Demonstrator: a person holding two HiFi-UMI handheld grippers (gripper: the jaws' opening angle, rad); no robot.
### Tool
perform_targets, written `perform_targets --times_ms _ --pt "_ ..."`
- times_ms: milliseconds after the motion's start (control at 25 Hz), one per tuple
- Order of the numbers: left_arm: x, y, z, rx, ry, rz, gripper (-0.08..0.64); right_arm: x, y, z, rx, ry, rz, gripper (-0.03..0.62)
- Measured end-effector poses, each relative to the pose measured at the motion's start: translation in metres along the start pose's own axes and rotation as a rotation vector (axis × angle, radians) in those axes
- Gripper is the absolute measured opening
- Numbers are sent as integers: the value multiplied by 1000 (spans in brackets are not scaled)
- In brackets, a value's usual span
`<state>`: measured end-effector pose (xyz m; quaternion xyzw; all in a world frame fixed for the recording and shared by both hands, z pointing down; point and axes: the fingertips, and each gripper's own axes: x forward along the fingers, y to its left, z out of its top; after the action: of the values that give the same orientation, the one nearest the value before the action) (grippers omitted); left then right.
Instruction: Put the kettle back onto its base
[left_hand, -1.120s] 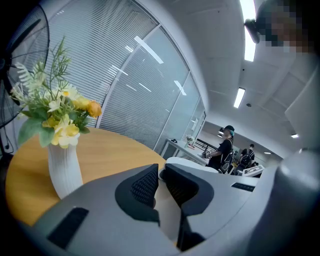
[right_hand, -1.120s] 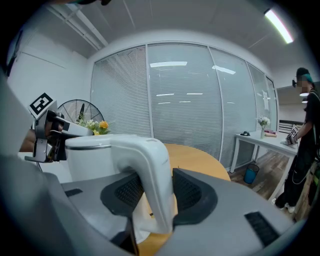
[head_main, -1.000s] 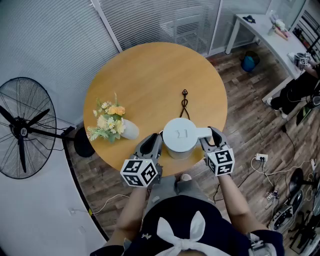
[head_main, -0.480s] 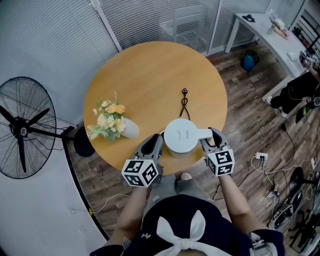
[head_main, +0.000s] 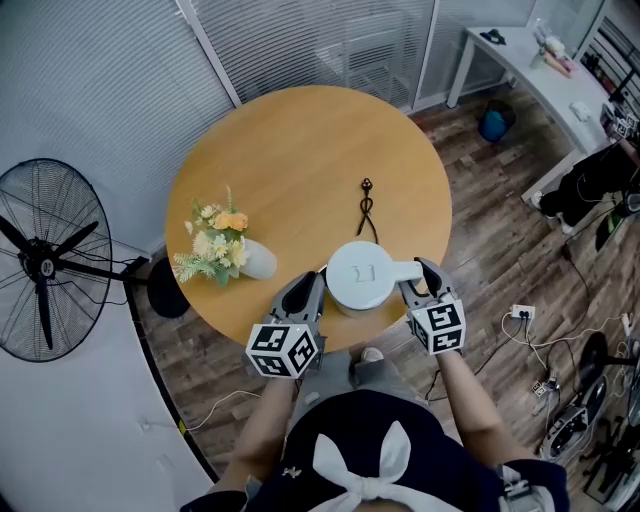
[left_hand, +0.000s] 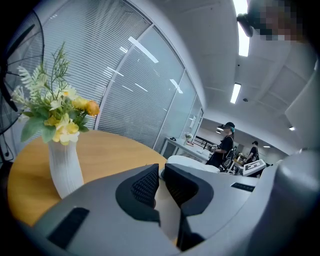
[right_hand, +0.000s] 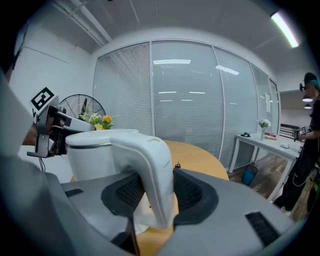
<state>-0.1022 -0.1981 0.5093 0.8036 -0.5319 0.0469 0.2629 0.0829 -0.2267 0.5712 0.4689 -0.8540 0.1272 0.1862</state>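
Where the kettle stands: the white kettle (head_main: 360, 275) is upright at the table's (head_main: 290, 150) near edge, right in front of the person, handle (right_hand: 150, 170) turned to the person's right.
Base: hidden from above by the kettle. A pale white piece under the handle may be it, but whether the kettle is seated cannot be told.
Right gripper (head_main: 422, 283): its jaws have just been closing and are clamped on either side of the handle, probably so that the kettle can be carried upright.
Left gripper (head_main: 303, 297): it is just beside the kettle's left side with the jaws nearly together and nothing between them, probably waiting to steady the body.
Cord (head_main: 367, 212): it runs from the kettle toward the table's middle and ends in a plug (head_main: 366, 185), which suggests the base lies about where the kettle is.
Vase (head_main: 255, 260): it holds yellow flowers at the near-left edge, clear of both grippers.
Writing: a small grey mark on the lid (head_main: 366, 268) is too small to read. The marker cubes (head_main: 283, 348) show only black-and-white squares.
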Motion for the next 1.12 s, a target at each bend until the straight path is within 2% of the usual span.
perform_targets --times_ms 400,720,1120 --pt "-3 -2 -4 28 -9 2 58 -2 3 -4 -23 -1 -1 158" --pt "-6 -3 -6 94 -19 25 58 -3 5 -6 -31 -1 -3 158" --pt "-9 -5 -10 122 -23 21 58 -4 5 -13 -30 14 -49 158"
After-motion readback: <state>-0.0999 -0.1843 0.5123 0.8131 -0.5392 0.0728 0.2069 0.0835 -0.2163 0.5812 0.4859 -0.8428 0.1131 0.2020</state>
